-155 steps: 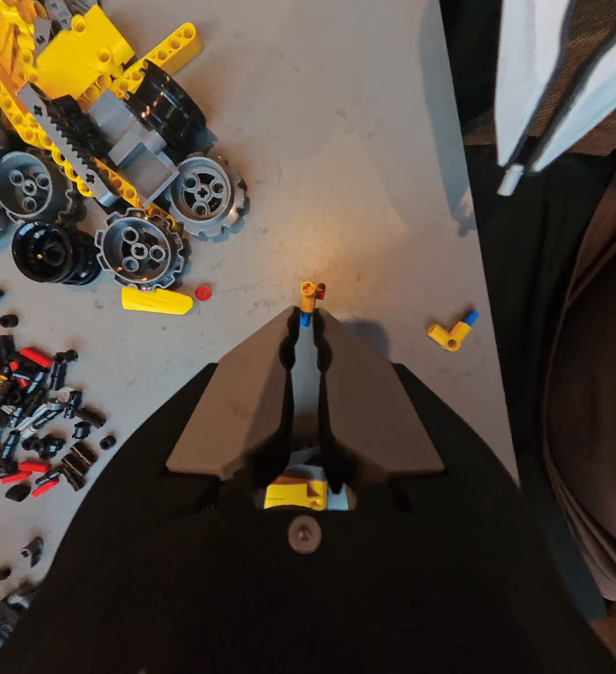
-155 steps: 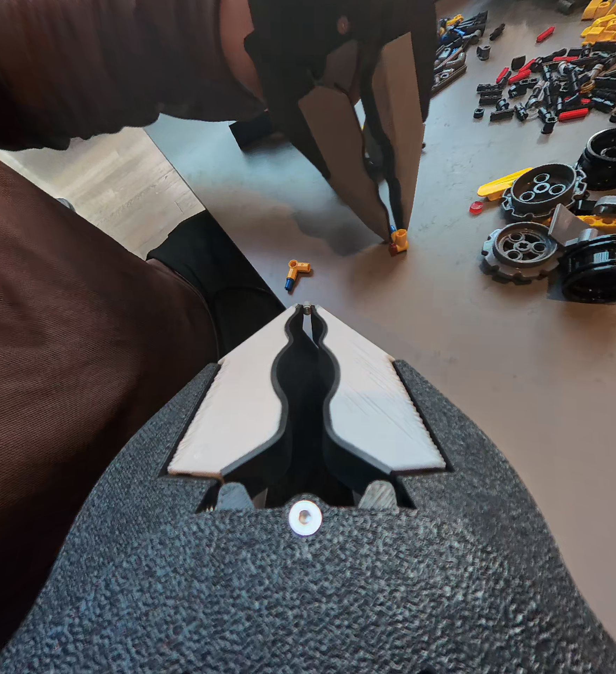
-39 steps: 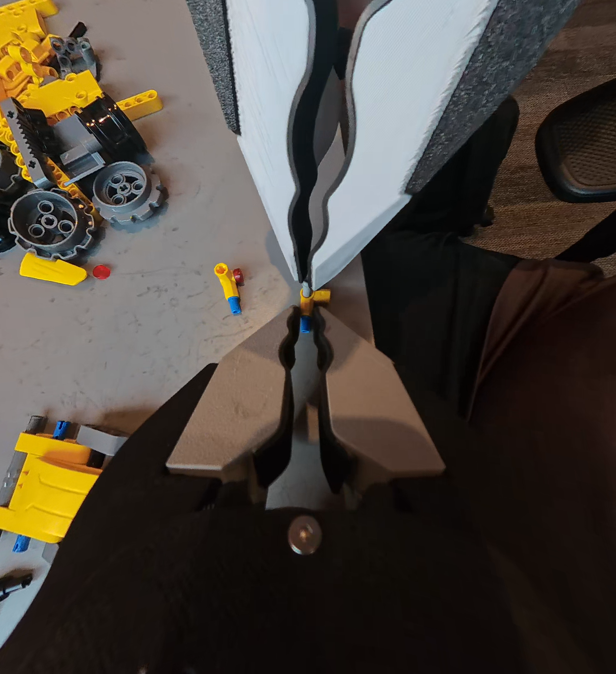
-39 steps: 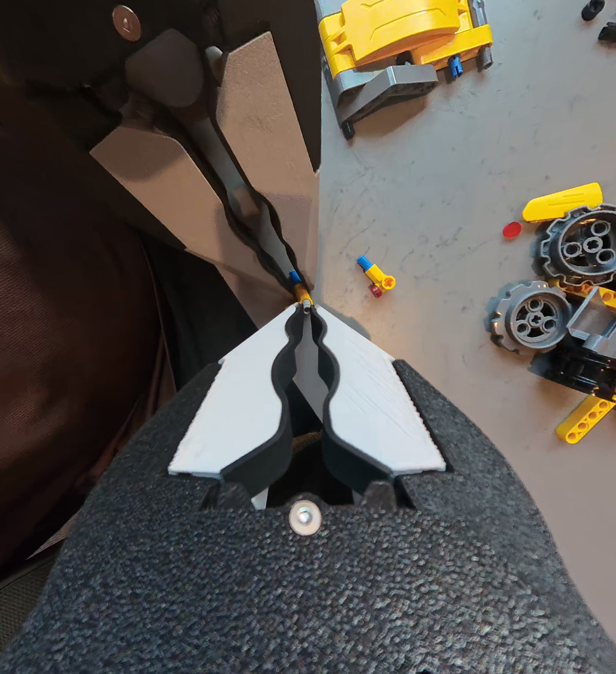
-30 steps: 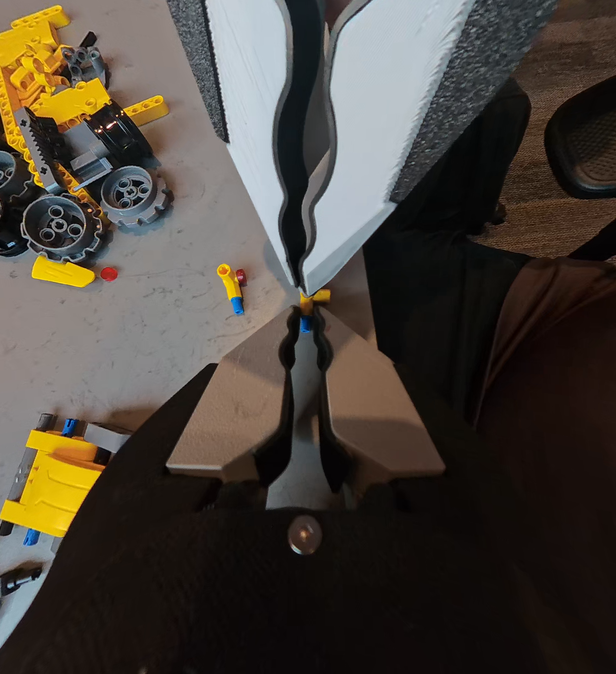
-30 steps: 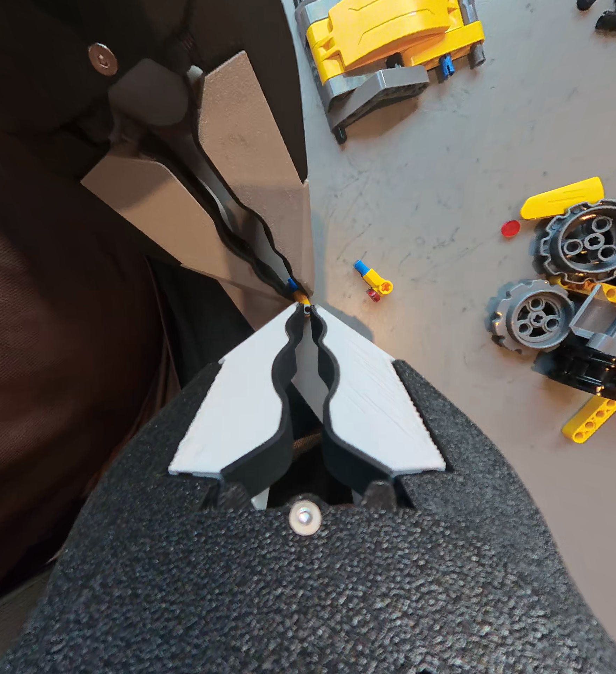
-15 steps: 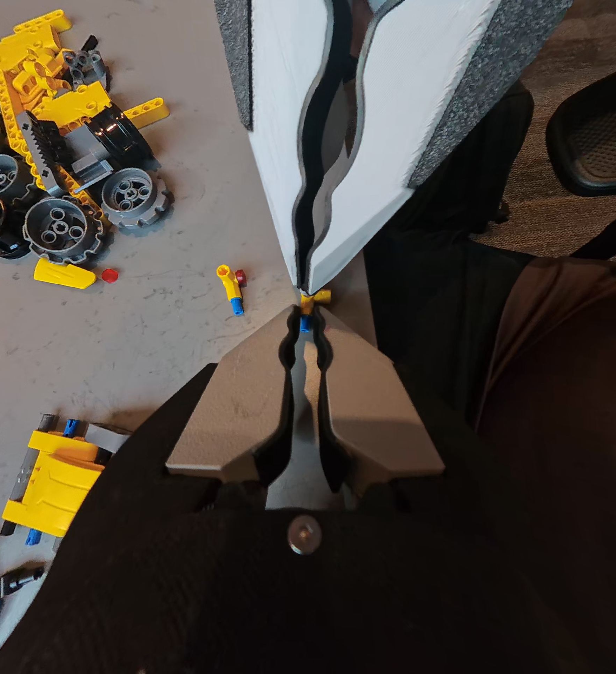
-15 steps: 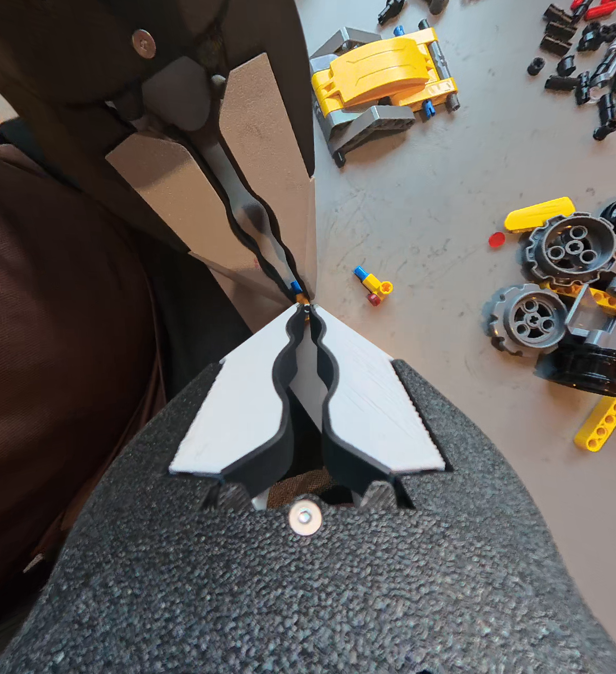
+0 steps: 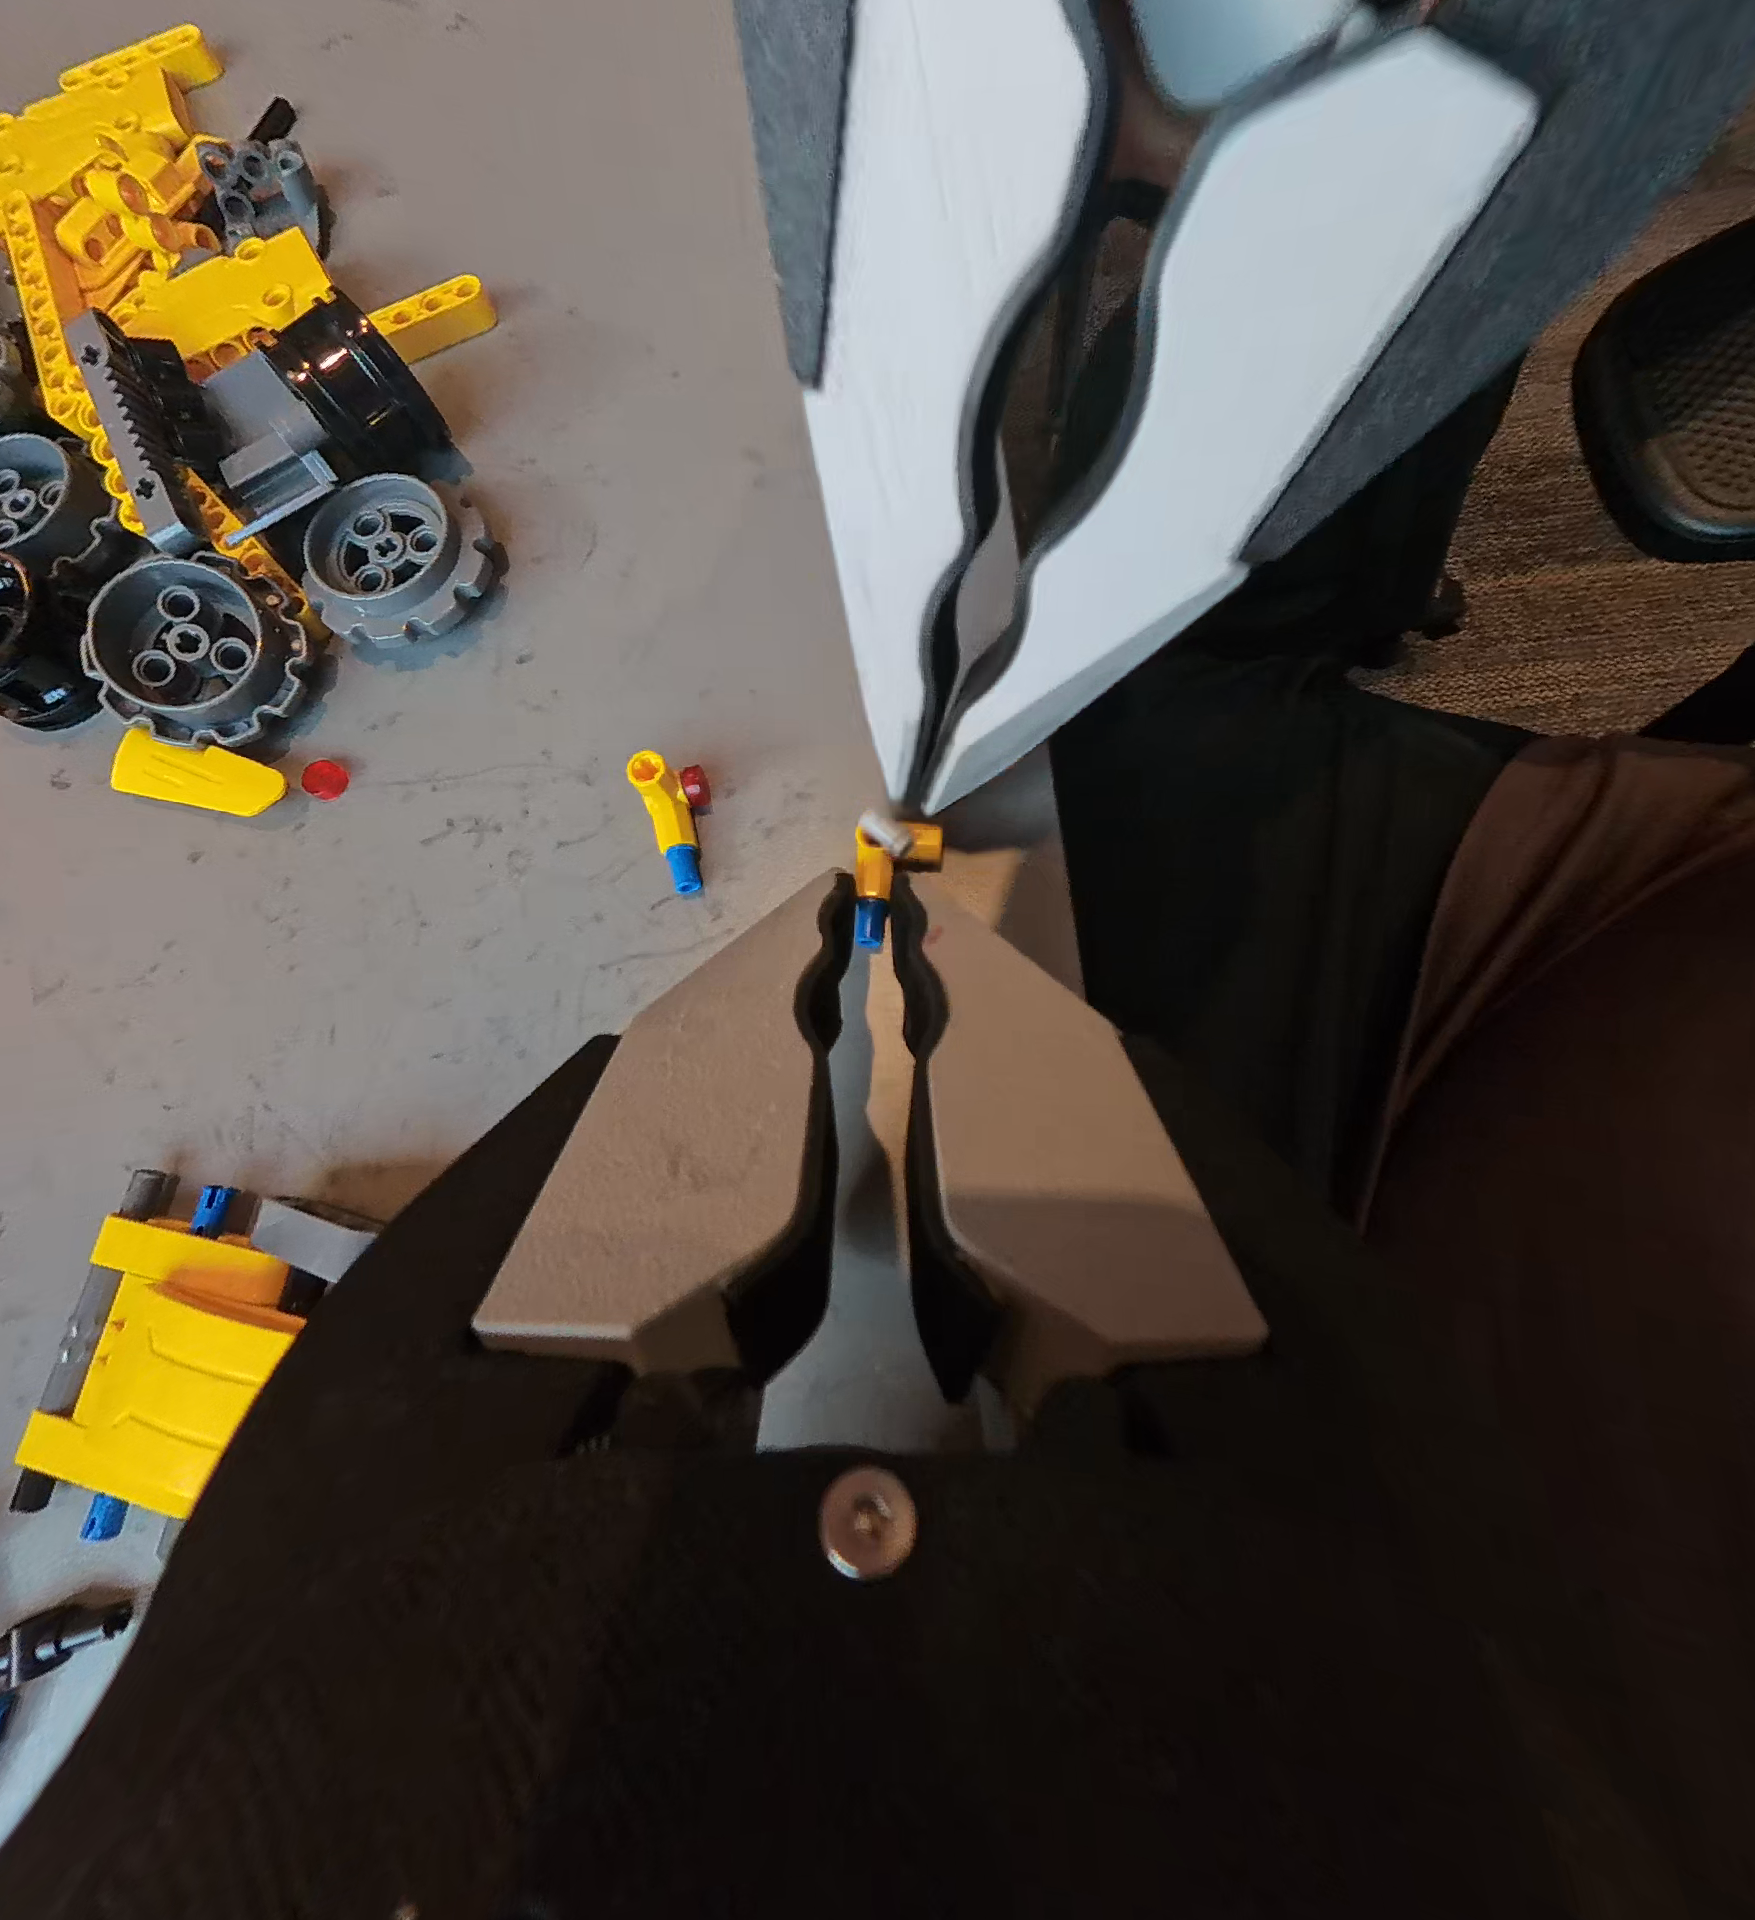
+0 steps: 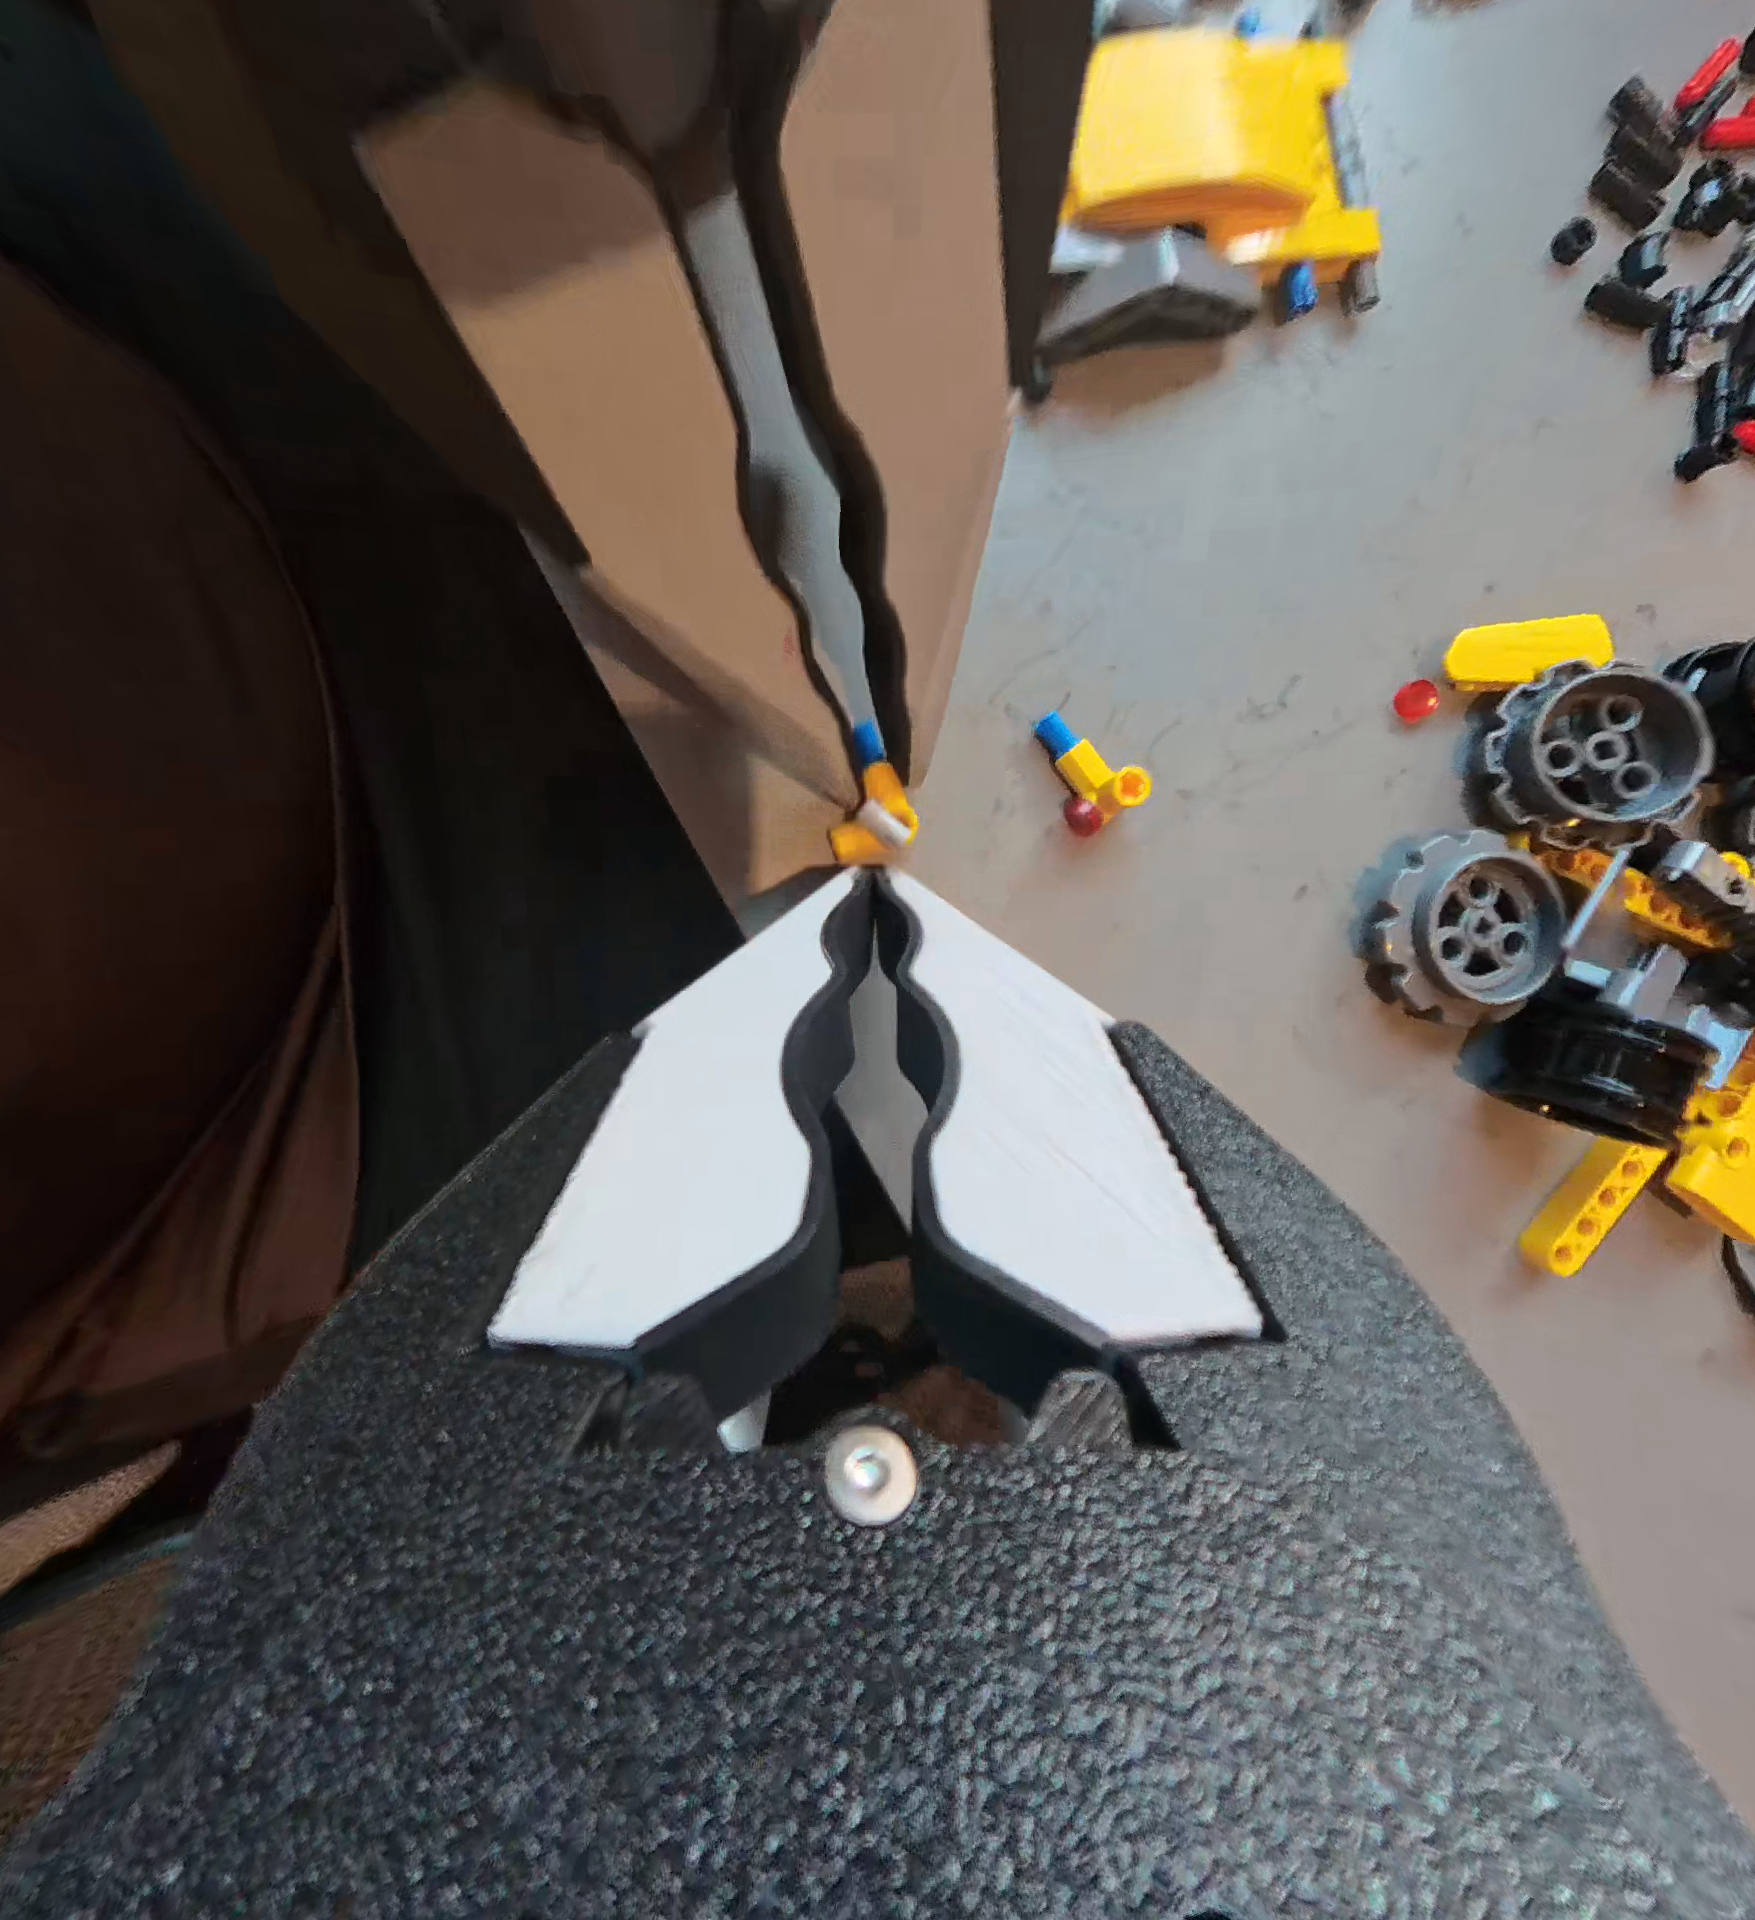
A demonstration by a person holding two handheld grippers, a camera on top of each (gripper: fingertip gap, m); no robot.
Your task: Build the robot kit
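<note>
My left gripper (image 9: 871, 902) has grey fingers and is shut on the blue pin end of a small yellow angled connector (image 9: 875, 868), held over the table's near edge. A short light-grey pin (image 9: 885, 829) sticks out of the connector's far end. My right gripper (image 10: 871, 881), with white fingers, faces it tip to tip. Its jaws are closed and nothing shows between them. Its tips sit just off the connector (image 10: 878, 816) and the grey pin (image 10: 885, 826). A second yellow connector (image 9: 663, 816) with a blue pin and a dark red piece lies on the table to the left.
On the grey table (image 9: 540, 987) stand a yellow vehicle frame with grey wheels (image 9: 177, 416), a yellow wedge (image 9: 192, 774), a red stud (image 9: 324, 777) and a yellow and grey sub-assembly (image 9: 166, 1351). Black and red pins (image 10: 1725, 239) lie farther off. A person's brown garment and a chair (image 9: 1725, 416) are beyond the table edge.
The right gripper's tips were pressed onto the connector with the grey pin between them. They now sit slightly back, and the pin shows seated in the connector. The left gripper has kept its hold.
</note>
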